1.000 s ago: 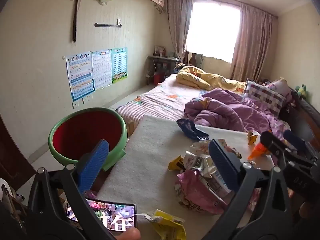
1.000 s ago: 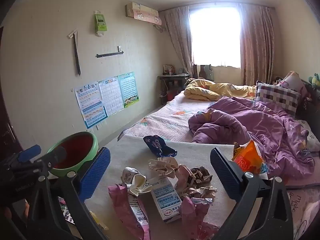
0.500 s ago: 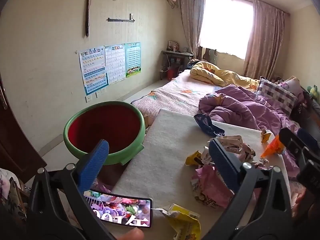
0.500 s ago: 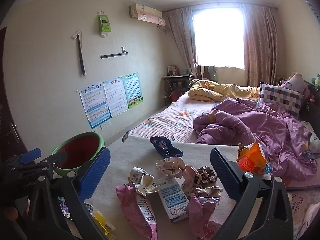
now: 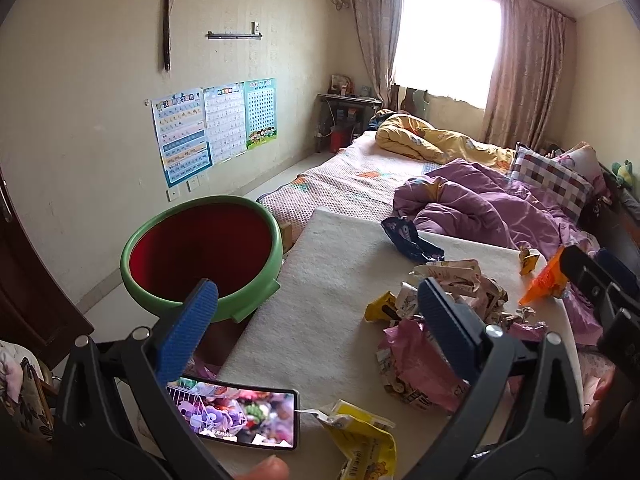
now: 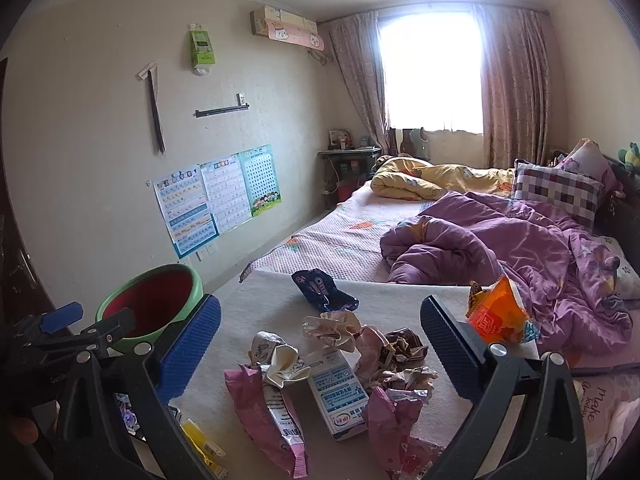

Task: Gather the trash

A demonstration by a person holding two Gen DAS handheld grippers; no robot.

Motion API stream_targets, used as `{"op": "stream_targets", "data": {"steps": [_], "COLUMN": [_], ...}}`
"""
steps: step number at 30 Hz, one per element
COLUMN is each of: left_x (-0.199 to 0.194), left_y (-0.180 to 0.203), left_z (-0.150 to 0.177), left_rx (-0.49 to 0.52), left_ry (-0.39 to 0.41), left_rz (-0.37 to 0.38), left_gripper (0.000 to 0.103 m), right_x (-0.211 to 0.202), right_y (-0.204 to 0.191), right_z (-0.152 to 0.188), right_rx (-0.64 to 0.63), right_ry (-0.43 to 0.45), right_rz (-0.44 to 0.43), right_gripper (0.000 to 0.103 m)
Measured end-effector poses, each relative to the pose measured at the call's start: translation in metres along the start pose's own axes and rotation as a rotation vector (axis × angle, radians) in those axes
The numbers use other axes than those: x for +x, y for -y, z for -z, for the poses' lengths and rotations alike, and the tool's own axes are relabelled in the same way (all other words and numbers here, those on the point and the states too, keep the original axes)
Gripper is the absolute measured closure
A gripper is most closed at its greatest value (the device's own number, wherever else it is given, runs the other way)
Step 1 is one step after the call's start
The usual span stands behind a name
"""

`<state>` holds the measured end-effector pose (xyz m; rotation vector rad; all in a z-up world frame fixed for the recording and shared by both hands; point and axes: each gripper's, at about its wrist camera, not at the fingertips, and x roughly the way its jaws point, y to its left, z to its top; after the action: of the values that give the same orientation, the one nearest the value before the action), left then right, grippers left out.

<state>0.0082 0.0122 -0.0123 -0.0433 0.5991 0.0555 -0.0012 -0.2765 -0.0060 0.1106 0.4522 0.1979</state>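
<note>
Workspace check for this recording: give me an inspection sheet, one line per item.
Surface: white padded board, mostly bare on its left.
Job's things: wrapper pile, white carton, blue wrapper, orange packet, yellow wrapper; green bin beside the board, nothing seen inside.
Clutter: lit phone.
Grippers: left tongs and right tongs open, holding nothing.
Cables: nothing seen.
Surroundings: bed with purple duvet, wall posters.

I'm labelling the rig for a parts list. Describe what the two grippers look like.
Both match. The left gripper and right gripper each have two black plastic clamp-style arms with silver rivets, ending in flat blue pads with a ribbed texture. From the right view, the left gripper's side shows the same black frame and a blue pad. No cables or sleeves show.
</note>
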Motion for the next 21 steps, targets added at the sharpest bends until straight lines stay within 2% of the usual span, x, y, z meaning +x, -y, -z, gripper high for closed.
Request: {"op": "stream_targets", "data": {"steps": [21], "left_x": [0.013], "left_y": [0.004], "left_z": [0.006], "left_rx": [0.011], "left_ry": [-0.032], "left_rz": [0.012], "left_gripper": [0.005], "right_x": [0.008], "right_y": [0.004], "right_z": [0.002], "right_rx": [0.001], "right_ry": [-0.014], "right_rz": [0.004], "right_gripper": [0.007]}}
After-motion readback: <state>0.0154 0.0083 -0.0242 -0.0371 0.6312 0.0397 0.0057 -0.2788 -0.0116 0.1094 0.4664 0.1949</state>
